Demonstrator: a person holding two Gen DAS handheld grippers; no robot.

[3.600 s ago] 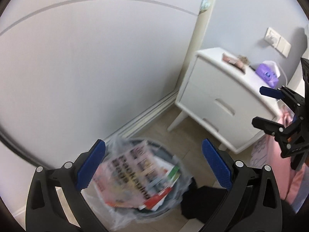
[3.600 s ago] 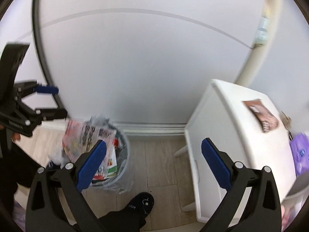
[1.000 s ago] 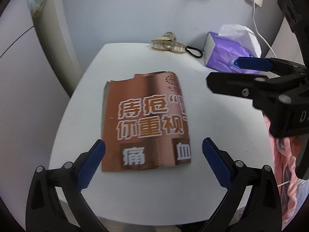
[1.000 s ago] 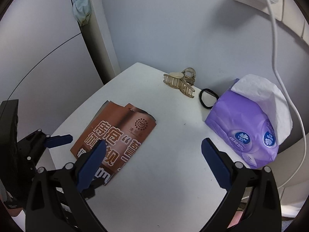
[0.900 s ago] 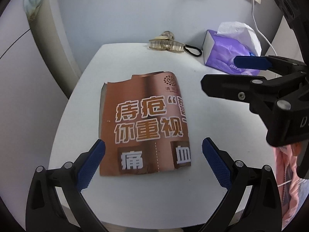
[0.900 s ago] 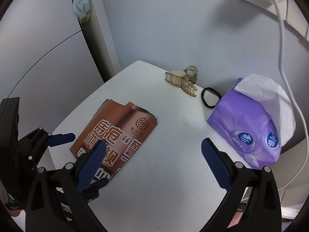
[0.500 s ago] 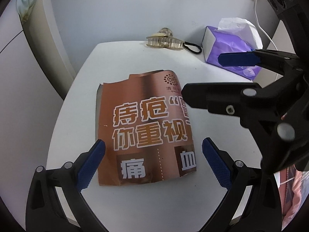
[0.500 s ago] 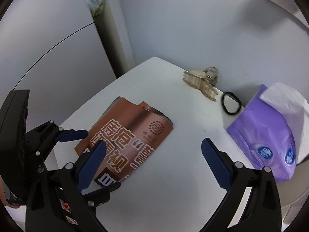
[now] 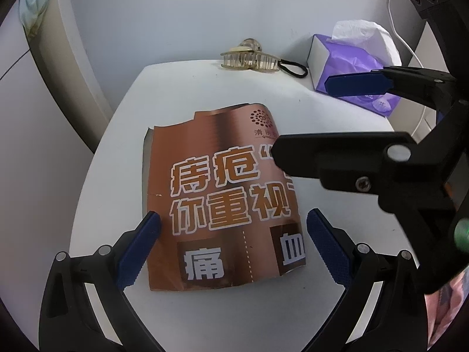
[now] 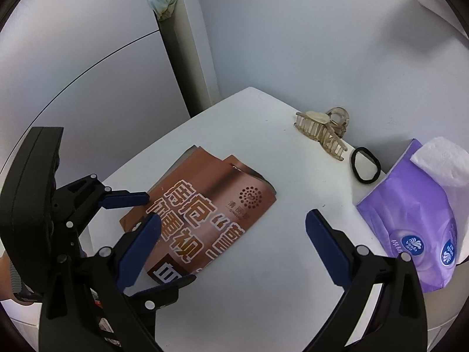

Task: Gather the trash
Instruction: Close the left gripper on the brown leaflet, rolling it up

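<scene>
A curled brown leaflet [image 9: 222, 199] with large white characters lies on the white nightstand top [image 9: 205, 88]. My left gripper [image 9: 231, 246] is open, its blue pads either side of the leaflet's near edge. In the left wrist view my right gripper [image 9: 302, 117] comes in from the right, open, with one black finger over the leaflet's right side. The right wrist view shows the leaflet [image 10: 211, 205] partly behind my right gripper [image 10: 231, 243], and the left gripper [image 10: 170, 237] open at the leaflet's left end. Nothing is held.
A beige hair claw [image 9: 249, 58], a black hair tie [image 9: 294, 67] and a purple tissue pack [image 9: 351, 55] sit along the back by the wall. A white cable [image 9: 404, 38] hangs behind the pack. The nightstand's edge falls away at the left and front.
Both grippers have left the trash bin for the nightstand. Over the last second both closed in on the leaflet, and the right one swung left over it.
</scene>
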